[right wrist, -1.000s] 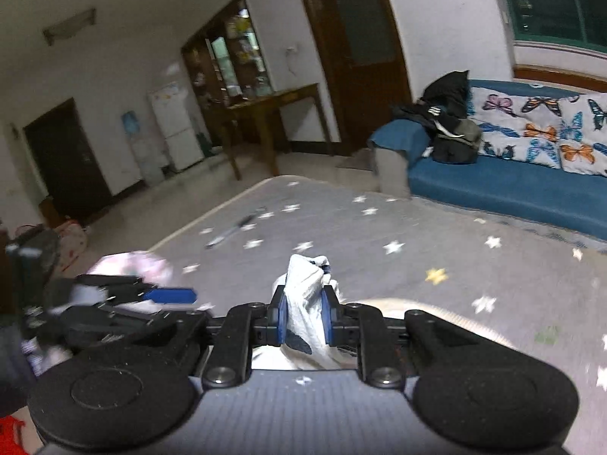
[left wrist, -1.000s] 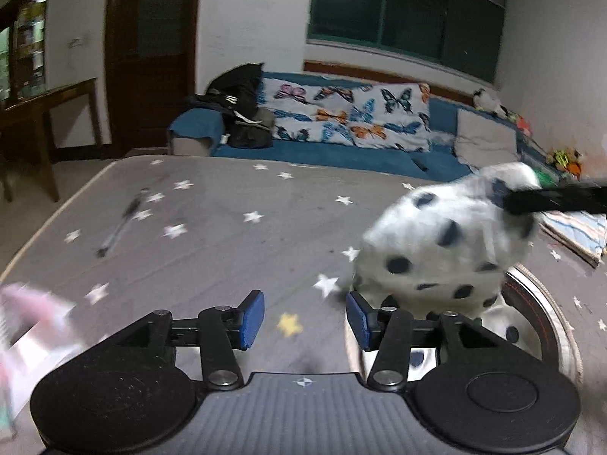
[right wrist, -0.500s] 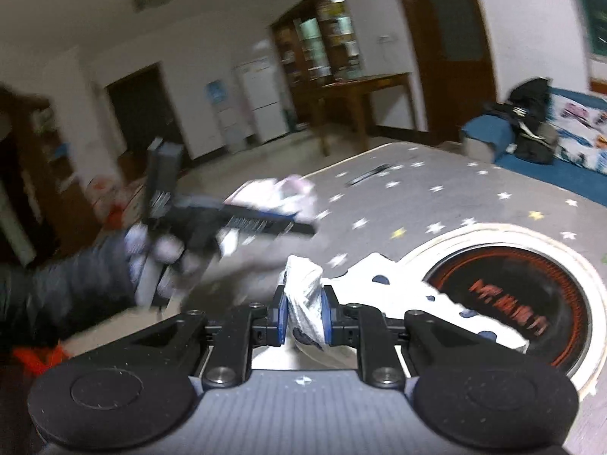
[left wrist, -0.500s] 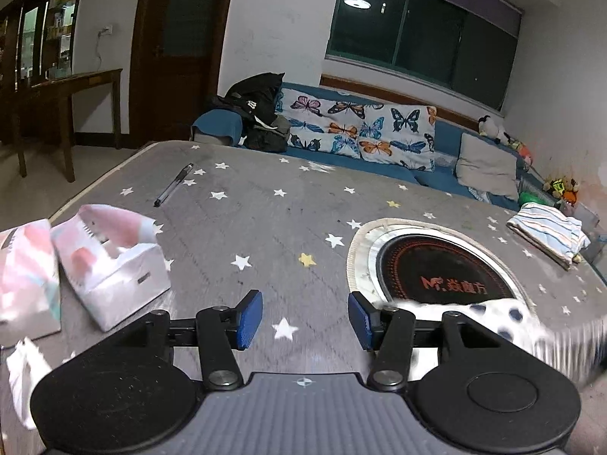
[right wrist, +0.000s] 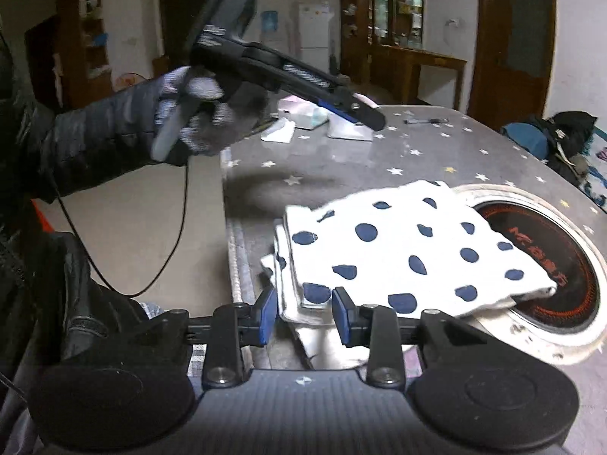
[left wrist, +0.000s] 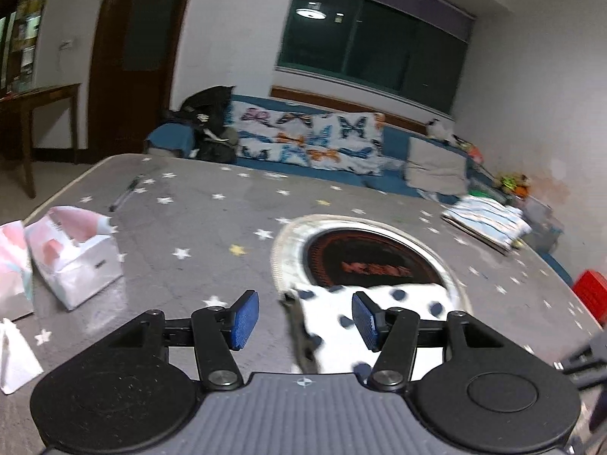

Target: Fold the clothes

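A white cloth with dark blue dots [right wrist: 398,250] lies folded and flat on the grey star-print table [right wrist: 341,167], its far end over the round inset burner [right wrist: 550,246]. My right gripper [right wrist: 303,314] is open at the cloth's near corner, a blue pad on either side of the stacked edges. In the left wrist view the same cloth [left wrist: 330,314] lies under my open left gripper [left wrist: 305,318]. Seen from the right wrist, the left gripper [right wrist: 366,113] is held above the table by a gloved hand [right wrist: 197,113], well clear of the cloth.
A folded striped garment [left wrist: 485,220] lies at the table's far right. Pink and white paper boxes [left wrist: 76,258] and a pen [left wrist: 125,195] sit on the left side. A red crate [left wrist: 592,295] stands past the right edge, with a blue sofa [left wrist: 303,148] behind.
My right gripper has opened and let go of the dotted cloth, which now lies flat near the table's front edge. The left gripper has swung over towards the cloth.
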The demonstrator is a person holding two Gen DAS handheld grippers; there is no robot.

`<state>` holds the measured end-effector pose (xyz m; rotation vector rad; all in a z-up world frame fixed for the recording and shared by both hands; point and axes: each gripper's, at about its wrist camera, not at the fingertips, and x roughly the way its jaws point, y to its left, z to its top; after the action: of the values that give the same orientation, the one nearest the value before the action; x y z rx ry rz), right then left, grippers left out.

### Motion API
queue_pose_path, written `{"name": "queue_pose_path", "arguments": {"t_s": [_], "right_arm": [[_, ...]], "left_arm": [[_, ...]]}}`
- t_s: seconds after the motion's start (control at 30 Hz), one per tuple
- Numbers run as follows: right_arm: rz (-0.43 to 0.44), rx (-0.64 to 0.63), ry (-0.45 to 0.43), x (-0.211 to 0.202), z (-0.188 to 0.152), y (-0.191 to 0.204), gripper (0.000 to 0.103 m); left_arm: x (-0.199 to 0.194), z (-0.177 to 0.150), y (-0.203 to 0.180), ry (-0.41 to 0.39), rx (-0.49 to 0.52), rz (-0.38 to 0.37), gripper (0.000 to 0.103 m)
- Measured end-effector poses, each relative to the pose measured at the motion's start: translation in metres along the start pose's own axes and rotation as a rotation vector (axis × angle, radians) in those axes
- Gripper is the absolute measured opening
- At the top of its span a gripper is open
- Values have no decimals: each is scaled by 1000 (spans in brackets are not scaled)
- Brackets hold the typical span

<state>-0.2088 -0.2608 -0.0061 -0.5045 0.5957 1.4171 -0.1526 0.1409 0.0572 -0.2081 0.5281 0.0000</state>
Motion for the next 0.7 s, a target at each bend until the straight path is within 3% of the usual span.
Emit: {"name": "queue_pose_path", "arguments": {"t_s": [0.2, 0.47, 0.7], "right_arm": [[-52, 80, -8, -1, 0, -2, 37], [-133, -43, 11, 20, -3, 20, 38], [-193, -124, 45, 30, -5, 31, 37]], "left_arm": [[-8, -23, -8, 59, -13, -27, 58], [-14, -59, -4, 179, -92, -25, 58], [-18, -70, -1, 217, -182, -34, 63]]}}
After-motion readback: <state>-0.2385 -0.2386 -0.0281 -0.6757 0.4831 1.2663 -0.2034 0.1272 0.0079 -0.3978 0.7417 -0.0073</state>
